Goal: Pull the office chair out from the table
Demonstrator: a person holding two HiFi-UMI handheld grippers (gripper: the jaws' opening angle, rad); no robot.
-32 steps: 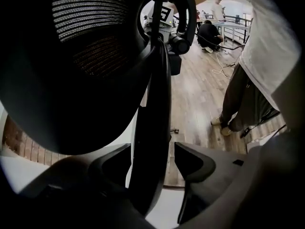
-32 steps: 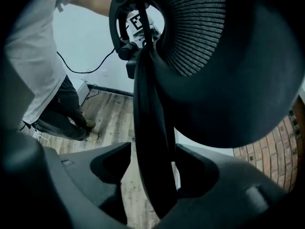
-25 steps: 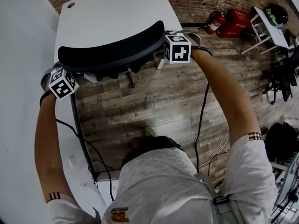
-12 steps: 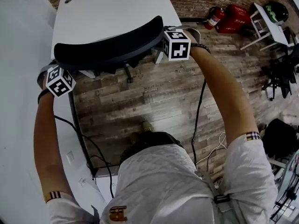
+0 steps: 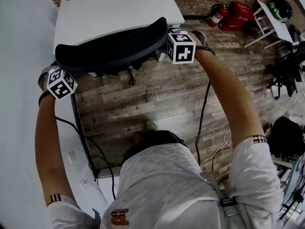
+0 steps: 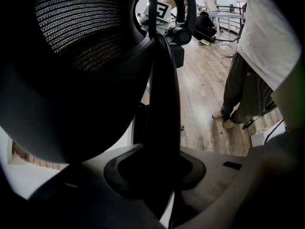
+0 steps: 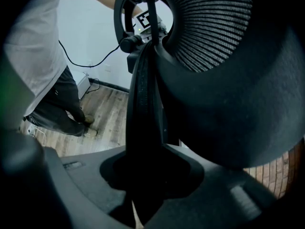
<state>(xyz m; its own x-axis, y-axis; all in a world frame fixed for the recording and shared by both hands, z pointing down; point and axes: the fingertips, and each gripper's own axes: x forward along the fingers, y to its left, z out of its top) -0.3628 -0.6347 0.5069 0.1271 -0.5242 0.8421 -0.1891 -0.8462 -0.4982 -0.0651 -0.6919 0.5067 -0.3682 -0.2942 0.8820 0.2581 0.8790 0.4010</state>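
Note:
The office chair's black curved backrest (image 5: 109,46) stands at the white table (image 5: 119,8), its top rim seen from above. My left gripper (image 6: 152,171) is shut on the backrest's left edge (image 6: 162,94), beside the mesh (image 6: 81,27). Its marker cube (image 5: 61,84) shows at the rim's left end. My right gripper (image 7: 145,180) is shut on the right edge (image 7: 145,104), beside the mesh (image 7: 214,23). Its cube (image 5: 181,47) sits at the rim's right end. The backrest hides the fingertips in the head view.
A white wall runs along the left, with the table's black leg (image 5: 81,128) and cables beside it. A red fire extinguisher (image 5: 217,15), a red bag (image 5: 238,15) and a small white table (image 5: 271,18) stand at the far right. A cable (image 5: 214,156) lies on the wooden floor.
Both grippers and the chair's backrest have shifted a little to the left in the head view. The table's cable hole has slid up the frame.

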